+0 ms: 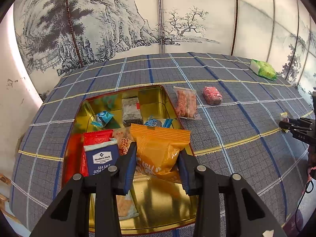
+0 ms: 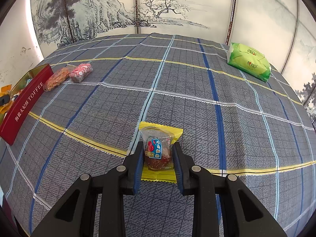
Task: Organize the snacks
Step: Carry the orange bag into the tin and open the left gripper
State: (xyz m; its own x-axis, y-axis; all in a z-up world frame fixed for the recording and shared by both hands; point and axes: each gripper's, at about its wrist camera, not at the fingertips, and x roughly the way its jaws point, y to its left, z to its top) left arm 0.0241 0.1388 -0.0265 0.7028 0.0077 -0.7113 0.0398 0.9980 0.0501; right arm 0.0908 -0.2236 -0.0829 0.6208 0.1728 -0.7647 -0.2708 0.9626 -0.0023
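My left gripper (image 1: 158,150) is shut on a puffy orange snack bag (image 1: 158,140), holding it over the open gold tin (image 1: 158,201). The tin holds a blue sea salt cracker pack (image 1: 101,158), a red pack (image 1: 95,137), a dark bar (image 1: 131,110) and two blue candies (image 1: 102,117). My right gripper (image 2: 158,148) is shut on a small clear packet with yellow ends (image 2: 158,136), low over the checked cloth. In the left wrist view that gripper (image 1: 286,125) shows at the far right.
A clear bag of orange-pink snacks (image 1: 186,102) and a pink wrapped snack (image 1: 212,95) lie on the cloth just right of the tin. A green tissue pack (image 2: 248,61) sits at the far right corner. A painted folding screen stands behind the table.
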